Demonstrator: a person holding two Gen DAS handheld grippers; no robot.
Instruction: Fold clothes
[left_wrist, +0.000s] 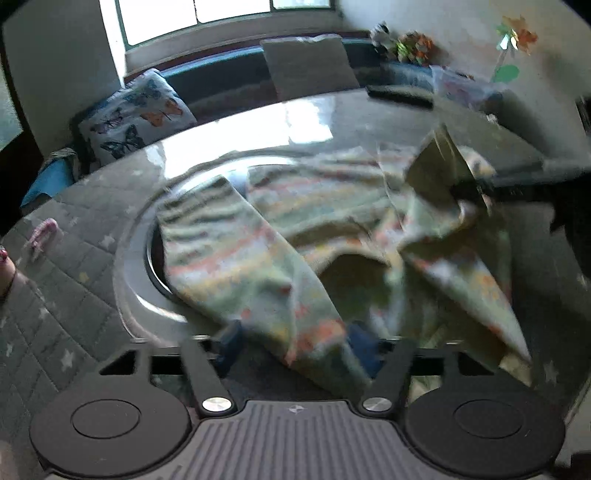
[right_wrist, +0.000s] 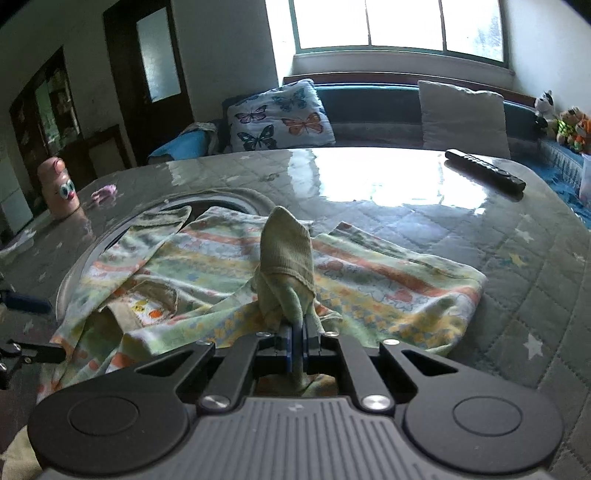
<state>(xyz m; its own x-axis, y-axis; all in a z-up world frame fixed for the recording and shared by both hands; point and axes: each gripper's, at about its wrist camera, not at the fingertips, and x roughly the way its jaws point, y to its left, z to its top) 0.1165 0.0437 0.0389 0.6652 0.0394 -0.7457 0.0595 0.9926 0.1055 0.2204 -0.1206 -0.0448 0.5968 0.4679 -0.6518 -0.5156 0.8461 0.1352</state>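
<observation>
Where the striped pastel garment (right_wrist: 229, 266) is spread in loose folds over the middle of the bench (right_wrist: 424, 206), part of it is draped across a round metal ring (right_wrist: 74, 273) set in the quilted, star-printed cover. One green cuffed end of the garment is pinched in the right gripper (right_wrist: 297, 341), whose jaws are closed tight on the cloth, so that the end is held up in a peak above the rest. The left gripper (left_wrist: 295, 349) is seen with its jaws spread wide; a fold of the garment lies between its blue pads (left_wrist: 231, 343), which are not pressed on it. A remote control (right_wrist: 485, 170) lies well apart, at the far side of the bench.
</observation>
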